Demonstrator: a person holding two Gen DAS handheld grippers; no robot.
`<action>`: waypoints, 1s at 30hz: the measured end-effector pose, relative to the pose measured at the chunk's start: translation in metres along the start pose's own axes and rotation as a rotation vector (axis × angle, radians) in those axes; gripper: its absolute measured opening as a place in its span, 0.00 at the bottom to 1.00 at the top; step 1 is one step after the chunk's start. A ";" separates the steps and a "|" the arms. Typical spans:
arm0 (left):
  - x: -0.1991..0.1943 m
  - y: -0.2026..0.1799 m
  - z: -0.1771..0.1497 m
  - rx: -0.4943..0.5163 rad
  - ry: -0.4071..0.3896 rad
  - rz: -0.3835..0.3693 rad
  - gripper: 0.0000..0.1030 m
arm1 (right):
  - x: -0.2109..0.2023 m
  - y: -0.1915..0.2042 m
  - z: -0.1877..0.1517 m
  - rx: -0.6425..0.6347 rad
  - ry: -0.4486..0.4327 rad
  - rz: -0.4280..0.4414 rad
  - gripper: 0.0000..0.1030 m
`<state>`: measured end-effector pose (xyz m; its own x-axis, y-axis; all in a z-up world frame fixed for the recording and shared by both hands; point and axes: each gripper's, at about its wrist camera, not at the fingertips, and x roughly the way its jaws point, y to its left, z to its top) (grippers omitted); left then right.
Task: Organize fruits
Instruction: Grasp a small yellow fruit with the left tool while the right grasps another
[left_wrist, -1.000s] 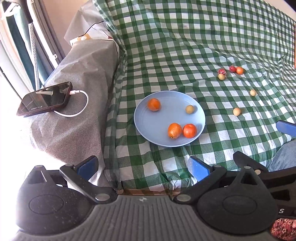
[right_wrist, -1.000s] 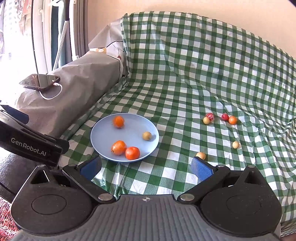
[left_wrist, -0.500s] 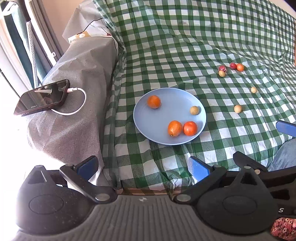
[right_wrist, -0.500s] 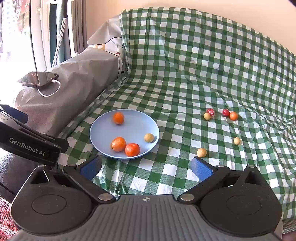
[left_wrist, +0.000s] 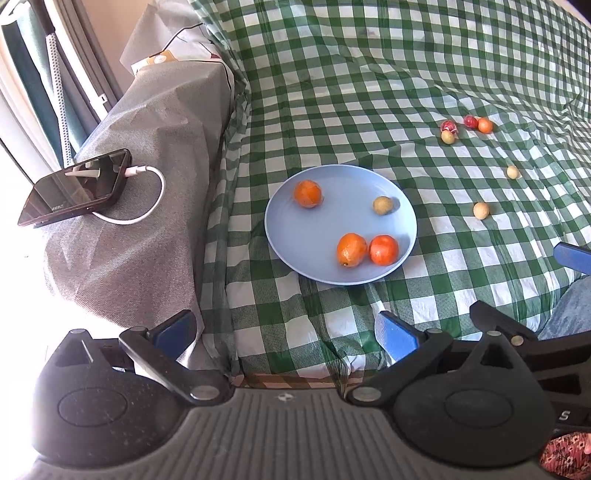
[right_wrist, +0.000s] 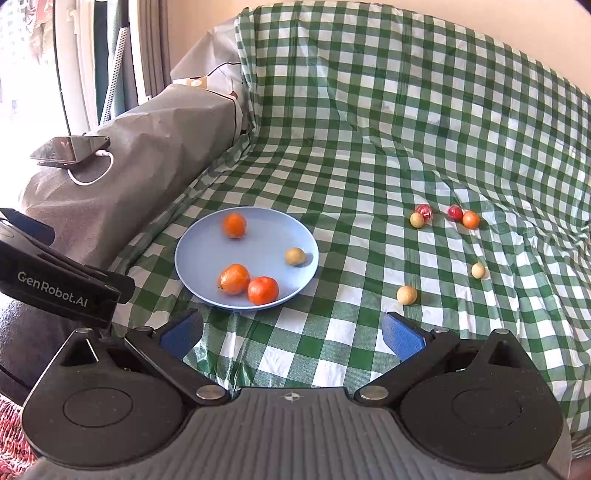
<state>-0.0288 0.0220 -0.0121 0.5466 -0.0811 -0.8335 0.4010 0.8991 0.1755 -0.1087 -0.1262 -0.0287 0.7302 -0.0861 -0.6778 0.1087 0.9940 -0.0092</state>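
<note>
A light blue plate (left_wrist: 321, 229) (right_wrist: 199, 254) lies on the green checked cloth and holds three orange fruits (left_wrist: 351, 249) (right_wrist: 233, 278) and one small tan fruit (left_wrist: 382, 205) (right_wrist: 295, 256). Several small fruits lie loose on the cloth to the plate's right: a tan one (left_wrist: 481, 211) (right_wrist: 406, 295) nearest, another tan one (right_wrist: 478, 270), and a red, tan and orange cluster (left_wrist: 469, 123) (right_wrist: 458, 214) farther back. My left gripper (left_wrist: 284, 330) is open and empty, short of the plate. My right gripper (right_wrist: 291, 332) is open and empty, in front of the plate and the nearest tan fruit.
A grey covered armrest (left_wrist: 147, 177) rises left of the plate, with a phone (left_wrist: 74, 188) (right_wrist: 70, 151) on a white charging cable on top. The checked cloth (right_wrist: 406, 110) climbs a backrest behind. The left gripper's body (right_wrist: 55, 288) shows at the right wrist view's left edge.
Both grippers have drawn back a little and tilted; the plate and fruits sit slightly farther up in both views. Nothing was grasped. The fruits have not moved.
</note>
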 end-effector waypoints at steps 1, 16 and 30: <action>0.002 0.000 0.001 0.001 0.004 0.000 1.00 | 0.001 -0.002 0.000 0.008 0.004 -0.001 0.99; 0.044 -0.094 0.056 0.149 -0.024 -0.106 1.00 | 0.032 -0.133 -0.006 0.261 -0.028 -0.259 0.99; 0.184 -0.253 0.125 0.325 0.041 -0.162 1.00 | 0.196 -0.278 -0.005 0.306 -0.009 -0.342 0.99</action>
<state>0.0626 -0.2742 -0.1444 0.4294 -0.1882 -0.8833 0.6962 0.6920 0.1910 0.0009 -0.4188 -0.1628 0.6230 -0.4081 -0.6674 0.5379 0.8429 -0.0133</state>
